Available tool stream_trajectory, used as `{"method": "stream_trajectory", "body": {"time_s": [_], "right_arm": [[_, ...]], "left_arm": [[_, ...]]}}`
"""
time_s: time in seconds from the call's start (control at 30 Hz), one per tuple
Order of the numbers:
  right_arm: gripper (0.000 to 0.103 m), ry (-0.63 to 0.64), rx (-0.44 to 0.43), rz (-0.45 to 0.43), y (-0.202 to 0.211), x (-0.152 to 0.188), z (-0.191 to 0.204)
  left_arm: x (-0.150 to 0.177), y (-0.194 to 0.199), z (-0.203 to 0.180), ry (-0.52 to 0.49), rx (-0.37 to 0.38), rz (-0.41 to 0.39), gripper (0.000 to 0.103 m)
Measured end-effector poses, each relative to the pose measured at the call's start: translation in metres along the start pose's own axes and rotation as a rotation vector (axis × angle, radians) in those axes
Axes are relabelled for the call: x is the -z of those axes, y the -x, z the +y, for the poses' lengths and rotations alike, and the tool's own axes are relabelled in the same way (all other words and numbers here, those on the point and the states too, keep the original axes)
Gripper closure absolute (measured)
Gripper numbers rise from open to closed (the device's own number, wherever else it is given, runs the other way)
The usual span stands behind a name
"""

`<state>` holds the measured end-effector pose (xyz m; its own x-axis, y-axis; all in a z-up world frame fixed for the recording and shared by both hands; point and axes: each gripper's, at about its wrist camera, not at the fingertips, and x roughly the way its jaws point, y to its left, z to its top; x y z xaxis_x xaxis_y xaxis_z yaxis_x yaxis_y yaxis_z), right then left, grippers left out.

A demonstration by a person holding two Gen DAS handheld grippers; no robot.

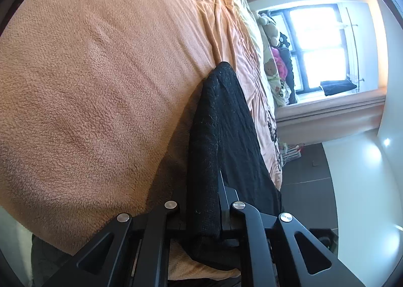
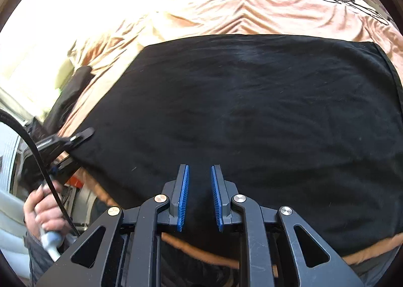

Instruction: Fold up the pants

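left gripper (image 1: 201, 221) clamped the black pants (image 2: 239, 123); right gripper (image 2: 199, 199) pinched its near edge (shallowly), which might slip on lifting.

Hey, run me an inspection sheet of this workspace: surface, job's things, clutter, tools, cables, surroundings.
Surface: bed with orange fleece blanket, wrinkled beyond the garment.
Job's things: black pants spread flat on the blanket.
Clutter: stuffed toys and clothes heaped at the bed's far end.
Tools: left tool shut on the pants' edge; right tool over the near edge with black cloth between its blue pads, contact unclear.
Cables: black cable looping past the left hand.
Surroundings: bright window, curtains, dark floor.
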<state>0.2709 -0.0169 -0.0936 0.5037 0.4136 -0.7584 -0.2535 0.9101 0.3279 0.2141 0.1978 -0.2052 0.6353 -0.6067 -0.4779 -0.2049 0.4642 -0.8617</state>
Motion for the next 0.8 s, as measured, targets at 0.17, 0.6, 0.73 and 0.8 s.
{"method": "stream_trajectory", "body": {"time_s": [0.17,0.6,0.73,0.8], "right_arm": [[0.088,-0.029,0.021,0.013,-0.020,-0.018,-0.004],[0.088,-0.091,0.065,0.014,-0.057,-0.074,-0.015],[0.088,-0.094,0.080,0.012,-0.067,-0.088,-0.016],[0.088,-0.097,0.086,0.011,-0.071,-0.093,-0.015]], "left_arm": [[0.001,-0.002,0.004,0.013,-0.009,0.003,0.090],[-0.001,-0.009,0.001,0.051,-0.065,-0.029,0.089],[-0.001,-0.011,0.002,0.071,-0.072,-0.046,0.089],[-0.002,-0.011,0.002,0.078,-0.074,-0.049,0.089]]}}
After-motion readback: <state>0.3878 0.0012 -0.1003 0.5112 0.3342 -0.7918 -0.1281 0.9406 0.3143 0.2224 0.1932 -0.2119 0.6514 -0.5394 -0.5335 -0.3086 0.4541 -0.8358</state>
